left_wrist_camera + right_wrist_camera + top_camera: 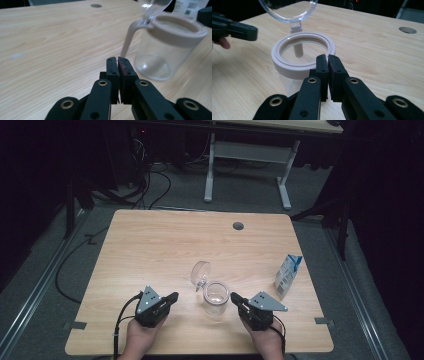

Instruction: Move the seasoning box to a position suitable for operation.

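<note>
The left gripper (172,296) is held above the tabletop (150,245) near its front edge, left of the middle, with its tip pointed rightward at the jar (216,296); in the left gripper view (117,58) its two black jaws are seen pressed together with nothing between them, and they stop just short of the jar's (165,47) side. The jar, a clear one with a pale ring round its mouth, stands upright near the front edge, about midway along it; its clear round lid (201,272) (joined to the rim by a pale strap) is swung open and stands tilted up behind the mouth, toward the far edge. The right gripper (233,296) is held just right of the jar, its tip close beside the ring; in the right gripper view (327,57) its jaws are likewise closed on nothing, right at the near side of the ring (287,67), though whether contact is made cannot be told. A small blue-and-white carton (288,275) stands upright near the right edge of the tabletop, well apart from the jar.
</note>
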A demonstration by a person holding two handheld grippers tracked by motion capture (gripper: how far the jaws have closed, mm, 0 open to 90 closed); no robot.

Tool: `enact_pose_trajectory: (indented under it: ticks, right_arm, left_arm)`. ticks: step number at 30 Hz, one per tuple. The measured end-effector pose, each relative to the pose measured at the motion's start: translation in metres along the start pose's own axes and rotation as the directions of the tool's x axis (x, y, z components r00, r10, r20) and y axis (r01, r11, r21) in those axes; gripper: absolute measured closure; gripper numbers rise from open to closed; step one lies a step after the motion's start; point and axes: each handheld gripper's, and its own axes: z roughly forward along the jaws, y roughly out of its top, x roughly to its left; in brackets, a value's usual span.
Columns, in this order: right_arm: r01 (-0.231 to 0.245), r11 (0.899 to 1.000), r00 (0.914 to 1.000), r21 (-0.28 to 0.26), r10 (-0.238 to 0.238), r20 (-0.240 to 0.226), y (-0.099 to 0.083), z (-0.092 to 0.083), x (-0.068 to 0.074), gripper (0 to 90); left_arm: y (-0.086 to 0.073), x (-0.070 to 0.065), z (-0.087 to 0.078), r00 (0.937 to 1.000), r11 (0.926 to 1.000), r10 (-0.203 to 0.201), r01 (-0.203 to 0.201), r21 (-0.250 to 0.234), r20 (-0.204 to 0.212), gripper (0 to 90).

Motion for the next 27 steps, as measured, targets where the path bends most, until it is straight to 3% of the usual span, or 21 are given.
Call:
enact_pose_trajectory:
  ticks: [3,7,10,13,18,20,27]
  right_arm:
    - [-0.002,1.0,1.0,0.007,0.002,0.006,-0.002,0.001,-0.003,87.2]
    - [-0.018,1.0,0.9995,0.017,0.017,0.026,-0.008,0.001,-0.011,85.9]
    - [-0.035,0.999,0.9986,0.034,0.034,0.042,-0.014,0.003,-0.018,85.4]
    - [-0.057,0.998,0.9966,0.041,0.055,0.061,-0.019,0.002,-0.026,84.3]
    - [-0.077,0.996,0.9928,0.048,0.072,0.095,-0.025,-0.002,-0.039,81.9]
    - [-0.063,0.995,0.9899,0.071,0.054,0.131,-0.029,-0.005,-0.045,80.2]
    - [-0.088,0.993,0.9825,0.074,0.074,0.171,-0.037,-0.016,-0.058,76.8]
  left_arm:
    - [-0.009,0.011,-0.005,0.9998,0.9998,-0.013,0.013,0.017,-0.018,85.7]
    - [-0.018,0.022,-0.006,0.9975,0.9966,-0.069,0.069,0.045,-0.016,82.4]
    - [-0.019,0.026,-0.007,0.9983,0.9958,-0.047,0.05,0.077,-0.034,79.9]
    - [-0.022,0.031,-0.007,0.9975,0.9944,-0.054,0.058,0.089,-0.046,75.2]
    - [-0.022,0.036,-0.01,0.9954,0.9939,-0.077,0.081,0.075,-0.058,68.3]
    - [-0.022,0.038,-0.01,0.9943,0.9934,-0.084,0.088,0.073,-0.067,64.5]
    - [-0.023,0.04,-0.011,0.9934,0.9929,-0.091,0.095,0.071,-0.07,60.1]
